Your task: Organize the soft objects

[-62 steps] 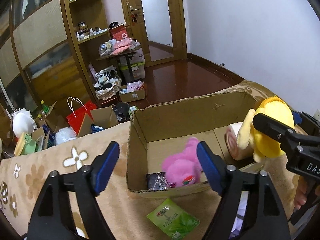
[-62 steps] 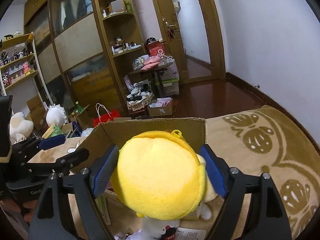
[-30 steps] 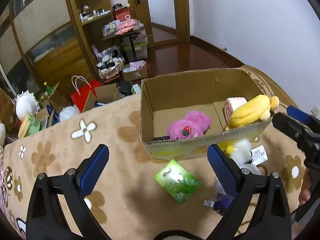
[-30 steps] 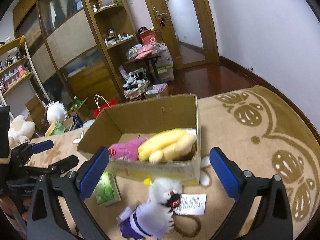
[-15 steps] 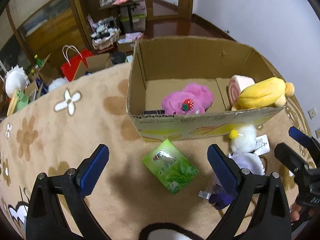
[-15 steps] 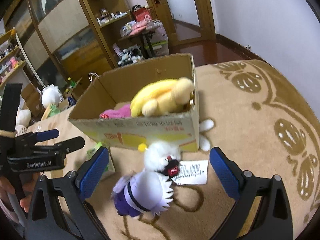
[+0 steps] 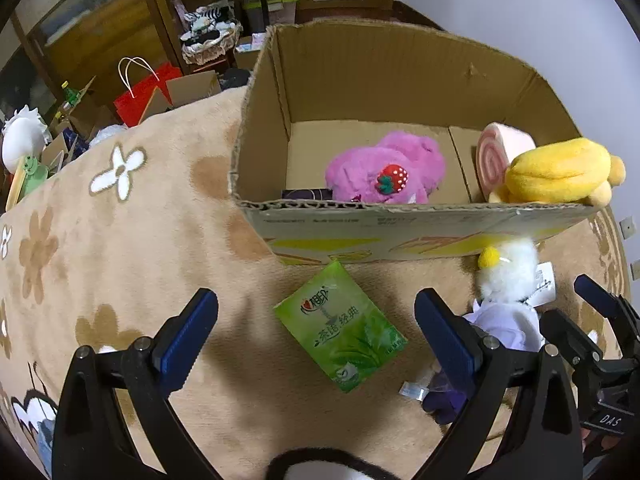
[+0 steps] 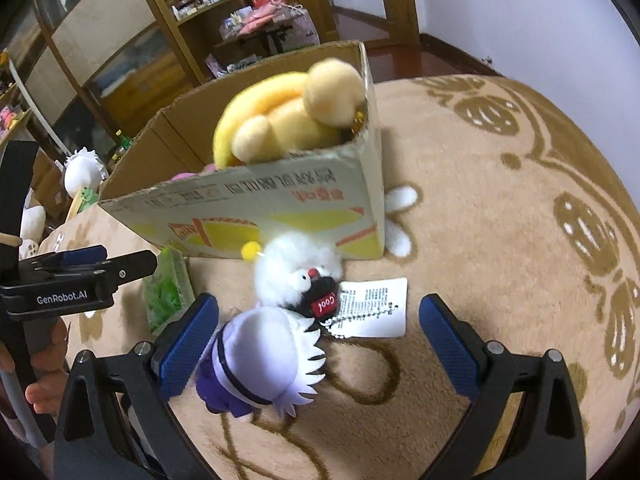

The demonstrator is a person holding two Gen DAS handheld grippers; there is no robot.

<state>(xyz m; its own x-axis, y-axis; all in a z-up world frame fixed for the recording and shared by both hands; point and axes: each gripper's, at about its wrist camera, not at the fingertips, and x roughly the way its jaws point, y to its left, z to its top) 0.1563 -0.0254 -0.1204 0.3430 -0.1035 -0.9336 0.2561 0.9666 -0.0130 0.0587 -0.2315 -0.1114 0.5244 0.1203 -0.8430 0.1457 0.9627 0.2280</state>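
Observation:
An open cardboard box [image 7: 400,236] [image 8: 280,204] sits on a tan rug. It holds a pink plush [image 7: 384,172], a pink roll plush [image 7: 500,152] and a yellow plush [image 7: 556,172] [image 8: 288,120] lying on its right corner. A white and purple plush doll [image 8: 280,320] [image 7: 508,296] lies on the rug in front of the box. A green tissue pack [image 7: 340,324] [image 8: 164,288] lies left of it. My left gripper [image 7: 316,336] is open above the green pack. My right gripper [image 8: 320,340] is open, low over the doll.
The rug [image 8: 500,208] with brown flower patterns spreads all around. A paper tag [image 8: 372,308] is attached to the doll. Beyond the rug are a red bag [image 7: 136,96], boxes, a basket [image 7: 208,36] and wooden shelves [image 8: 192,12].
The right gripper let go of the yellow plush into the box, then pulled back and came down over the white and purple doll. The left gripper moved down toward the green pack.

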